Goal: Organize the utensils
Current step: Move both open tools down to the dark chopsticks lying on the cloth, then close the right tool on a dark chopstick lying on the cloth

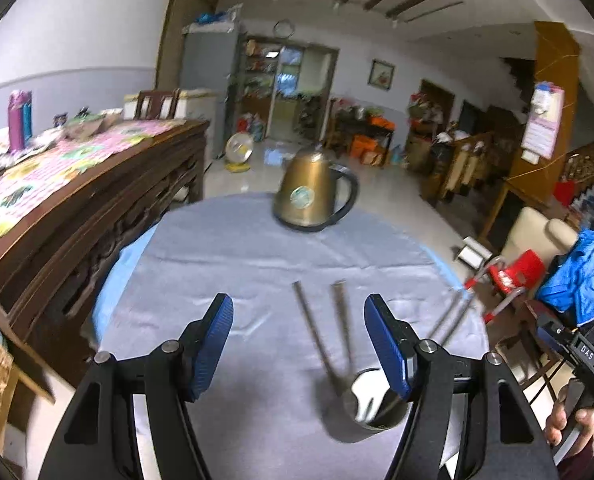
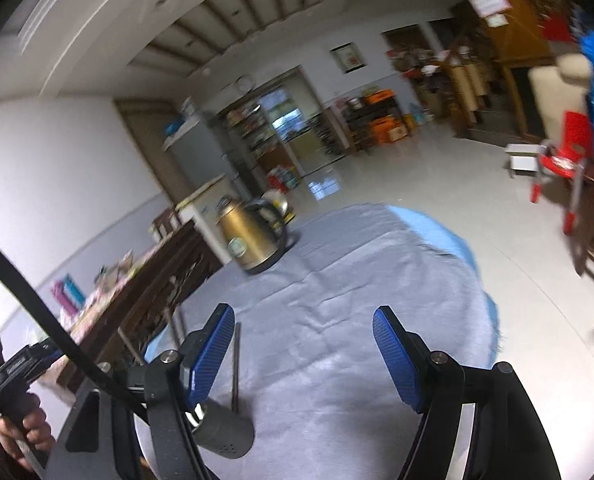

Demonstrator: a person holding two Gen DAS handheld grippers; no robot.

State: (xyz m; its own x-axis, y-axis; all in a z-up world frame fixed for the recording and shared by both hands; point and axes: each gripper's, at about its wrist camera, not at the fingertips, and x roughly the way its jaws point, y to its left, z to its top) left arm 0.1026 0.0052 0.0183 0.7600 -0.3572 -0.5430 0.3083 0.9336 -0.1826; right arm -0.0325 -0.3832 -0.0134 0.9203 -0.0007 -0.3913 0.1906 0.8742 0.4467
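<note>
A dark metal utensil holder (image 1: 377, 404) stands on the grey cloth of the round table (image 1: 257, 256), just inside my left gripper's right finger. Several long metal utensils (image 1: 317, 328) stick out of it, leaning away; they are blurred. My left gripper (image 1: 299, 332) is open and empty above the cloth, the holder at its right. In the right wrist view the holder (image 2: 225, 432) sits at the lower left, partly hidden by the left finger, with one handle (image 2: 236, 360) showing. My right gripper (image 2: 303, 344) is open and empty over bare cloth.
A gold electric kettle (image 1: 317, 192) stands at the table's far side, also in the right wrist view (image 2: 253, 236). A dark wooden sideboard (image 1: 89, 200) with a patterned cloth runs along the left. A red chair (image 1: 513, 272) and blue bag (image 1: 585, 280) stand to the right.
</note>
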